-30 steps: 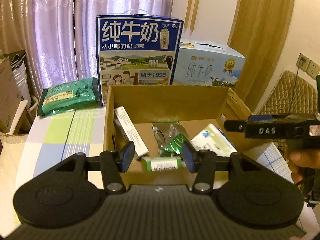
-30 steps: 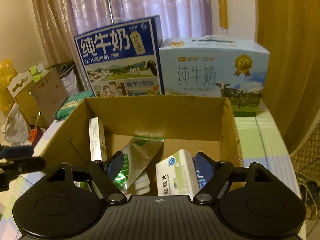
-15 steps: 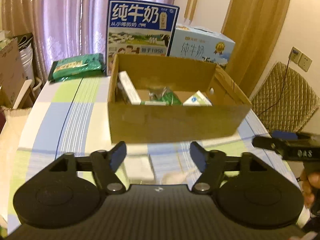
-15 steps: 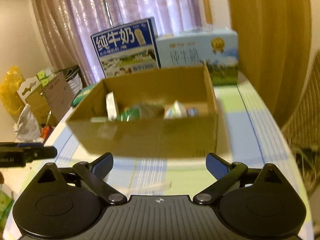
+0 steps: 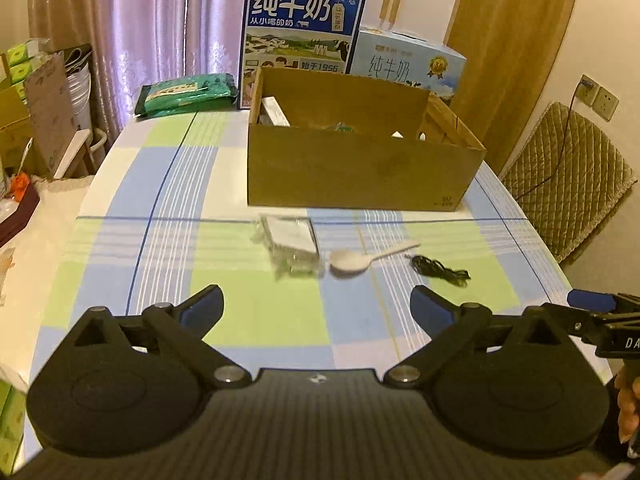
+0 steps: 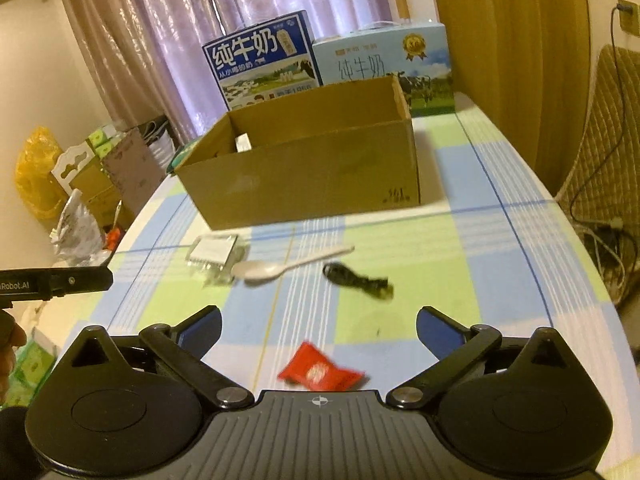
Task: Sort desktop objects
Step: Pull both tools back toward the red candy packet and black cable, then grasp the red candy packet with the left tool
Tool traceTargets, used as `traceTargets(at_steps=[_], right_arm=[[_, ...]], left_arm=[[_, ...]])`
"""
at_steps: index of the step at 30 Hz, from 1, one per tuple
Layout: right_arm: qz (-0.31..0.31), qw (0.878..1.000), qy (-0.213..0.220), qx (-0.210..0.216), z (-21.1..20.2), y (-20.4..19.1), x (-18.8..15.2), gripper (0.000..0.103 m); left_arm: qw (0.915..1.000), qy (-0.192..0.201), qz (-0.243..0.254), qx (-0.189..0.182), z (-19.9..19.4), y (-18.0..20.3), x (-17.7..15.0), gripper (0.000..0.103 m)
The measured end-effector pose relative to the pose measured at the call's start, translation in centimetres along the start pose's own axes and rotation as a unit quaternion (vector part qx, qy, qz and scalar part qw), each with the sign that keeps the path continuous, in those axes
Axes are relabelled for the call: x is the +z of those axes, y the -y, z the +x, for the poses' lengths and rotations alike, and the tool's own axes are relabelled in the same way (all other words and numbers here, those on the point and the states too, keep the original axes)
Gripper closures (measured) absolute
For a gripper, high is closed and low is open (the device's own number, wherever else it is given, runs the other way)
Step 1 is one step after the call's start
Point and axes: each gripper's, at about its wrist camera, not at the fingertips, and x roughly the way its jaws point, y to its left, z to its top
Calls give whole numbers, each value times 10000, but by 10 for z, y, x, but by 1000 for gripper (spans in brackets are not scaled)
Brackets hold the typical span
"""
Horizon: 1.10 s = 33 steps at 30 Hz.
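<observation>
Sorting stands partway. Open brown cardboard box (image 5: 360, 172) already holds several items; a white carton edge (image 5: 274, 110) shows over the rim, the rest hidden. Left on the checked blue-green tablecloth (image 5: 160, 200), left to right: clear plastic packet with white card (image 5: 290, 246), white plastic spoon (image 5: 360, 258) just beside it, black coiled cord (image 5: 438, 268) near, and, nearest the right gripper, a red wrapper (image 6: 320, 372), possibly candy. Left gripper (image 5: 316, 304): fingers wide apart, empty. Right gripper (image 6: 318, 326): likewise apart, nothing held.
</observation>
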Motion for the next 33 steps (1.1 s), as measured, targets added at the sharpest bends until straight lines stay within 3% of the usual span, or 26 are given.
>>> traceTargets(at_steps=[14, 21, 33], right_arm=[[265, 9995, -155, 19, -22, 8, -37, 2], [41, 9995, -242, -190, -26, 12, -54, 2], [-254, 9981, -518, -195, -4, 4, -63, 2]], left_arm=[[9996, -263, -54, 116, -18, 11, -44, 2], [9993, -372, -86, 60, -12, 14, -59, 2], [9989, -460, -61, 78, 3, 16, -66, 2]])
